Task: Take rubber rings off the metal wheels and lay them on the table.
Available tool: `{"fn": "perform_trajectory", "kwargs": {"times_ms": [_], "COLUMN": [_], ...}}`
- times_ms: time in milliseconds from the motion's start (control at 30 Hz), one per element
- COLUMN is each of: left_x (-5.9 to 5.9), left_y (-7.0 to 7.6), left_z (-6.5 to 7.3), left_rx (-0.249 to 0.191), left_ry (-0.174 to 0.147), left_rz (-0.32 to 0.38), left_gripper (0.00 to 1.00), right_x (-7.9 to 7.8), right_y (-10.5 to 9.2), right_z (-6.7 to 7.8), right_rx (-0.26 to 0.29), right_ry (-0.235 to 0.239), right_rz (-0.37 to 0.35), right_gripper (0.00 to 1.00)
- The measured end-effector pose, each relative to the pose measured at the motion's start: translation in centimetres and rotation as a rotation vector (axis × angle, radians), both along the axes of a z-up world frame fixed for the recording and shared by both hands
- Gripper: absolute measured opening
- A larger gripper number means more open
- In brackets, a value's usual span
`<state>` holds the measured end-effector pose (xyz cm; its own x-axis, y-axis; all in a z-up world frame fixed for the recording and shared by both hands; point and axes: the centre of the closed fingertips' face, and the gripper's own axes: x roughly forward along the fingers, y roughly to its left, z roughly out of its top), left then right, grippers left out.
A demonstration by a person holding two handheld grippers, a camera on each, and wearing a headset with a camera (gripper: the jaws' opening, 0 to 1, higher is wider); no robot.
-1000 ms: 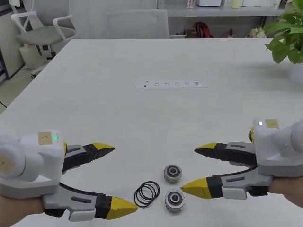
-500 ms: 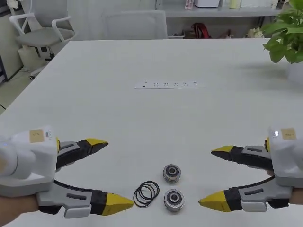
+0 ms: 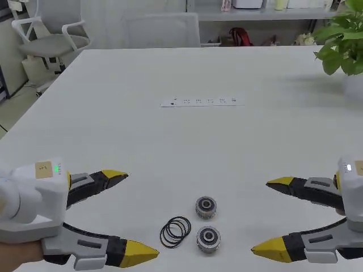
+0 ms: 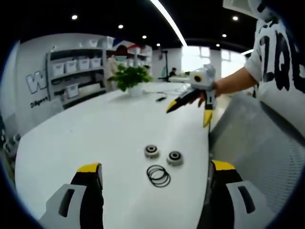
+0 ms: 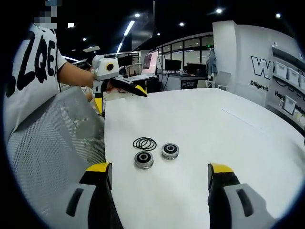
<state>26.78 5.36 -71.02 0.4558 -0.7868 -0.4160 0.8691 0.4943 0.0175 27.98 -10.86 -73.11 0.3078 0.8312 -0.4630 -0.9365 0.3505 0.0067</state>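
Closest to the person, the left tool (image 3: 136,213) hangs low over the near edge of the white surface (image 3: 187,141). Its yellow-tipped jaws are spread wide with nothing between them. Across from it the right tool (image 3: 265,215) hovers at about the same height, its jaws equally wide apart and also empty. The two point inward toward each other, well apart, with the work lying between them.

In that gap, a few thin black rubber rings (image 3: 175,231) lie flat on the surface, overlapping in a loose bunch. Just to their right sits the nearer wheel (image 3: 208,238), close to the rings but not touching them. The farther wheel (image 3: 206,207) rests just behind it, with a small gap between the pair. Both metal wheels lie flat, hubs facing up. Neither tool touches them.

Farther out, a white socket strip (image 3: 203,102) is set flush in the middle of the surface. At the far right corner stands a leafy green plant (image 3: 343,48), and beyond the far left corner a grey office chair (image 3: 48,34).
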Motion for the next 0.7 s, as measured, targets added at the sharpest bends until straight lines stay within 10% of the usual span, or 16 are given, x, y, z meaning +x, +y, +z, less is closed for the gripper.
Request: {"fn": "perform_trajectory", "kwargs": {"times_ms": [700], "left_x": [-0.27], "left_y": [0.22], "left_z": [-0.11], "left_rx": [0.006], "left_ry": [0.010], "left_rz": [0.012], "left_gripper": [0.94], "right_x": [-0.57], "right_y": [-0.07], "right_z": [-0.38], "right_rx": [0.006], "right_ry": [0.020], "right_rz": [-0.005], "right_gripper": [0.79]}}
